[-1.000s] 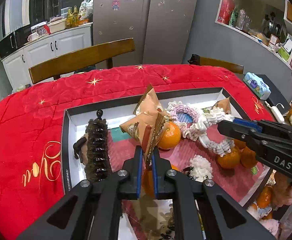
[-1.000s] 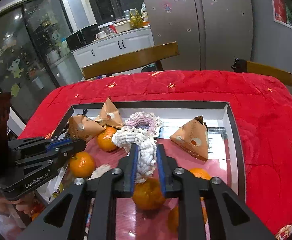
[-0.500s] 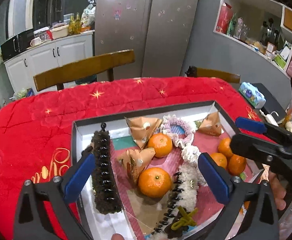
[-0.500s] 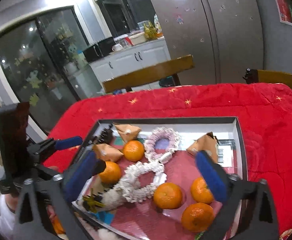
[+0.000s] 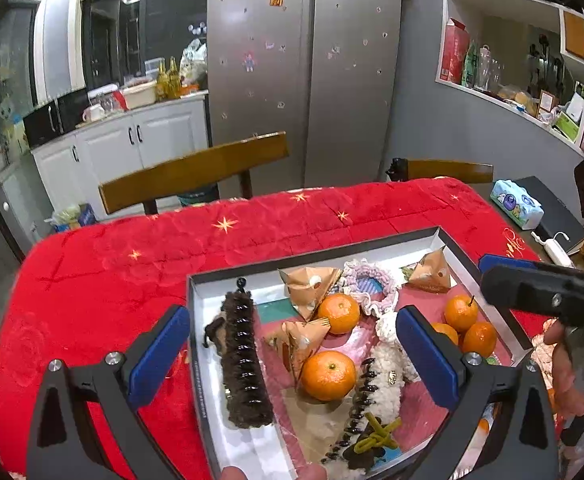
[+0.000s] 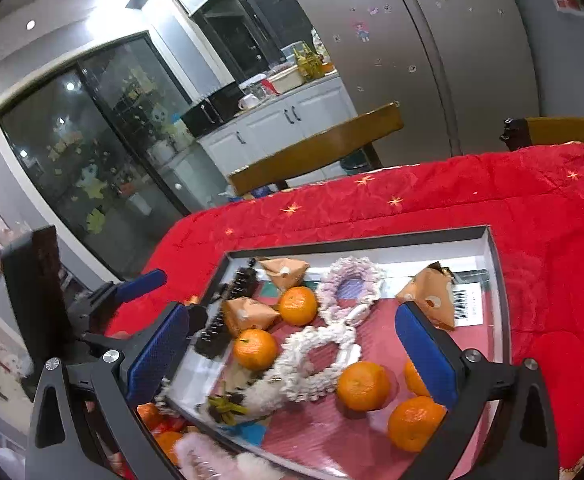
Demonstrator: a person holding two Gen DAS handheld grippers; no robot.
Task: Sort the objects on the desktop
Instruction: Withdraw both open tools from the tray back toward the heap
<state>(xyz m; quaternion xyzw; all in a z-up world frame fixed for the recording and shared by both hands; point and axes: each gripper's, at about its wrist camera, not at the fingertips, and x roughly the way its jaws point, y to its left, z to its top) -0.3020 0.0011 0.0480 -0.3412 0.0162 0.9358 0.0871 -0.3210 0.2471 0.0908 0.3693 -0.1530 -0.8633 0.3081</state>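
The left claw (image 5: 292,344) is hanging with its 2 blue pads (image 5: 159,350) spread wide apart and nothing between them, above the near left part of the tray (image 5: 372,242). The right claw (image 6: 292,350) is standing just as wide and just as empty over the near right part.

This looks like a pause between picks: both claws are free and hovering, so the next move calls for choosing 1 thing, lowering a claw around it and closing.

Inside the tray, a dark brown bristly hair clip (image 5: 242,356) is lying along the left side. Right of it, 2 tan paper packets (image 5: 310,286) are sitting beside 2 tangerines (image 5: 327,375), with a pink frilly hair tie (image 5: 366,284) at the far middle and a white frilly one (image 6: 312,360) nearer. A third packet (image 6: 428,298) is resting at the far right, and 3 more tangerines (image 6: 362,385) are clustering near right. The tray is sitting on the counter's red cloth (image 5: 132,272).
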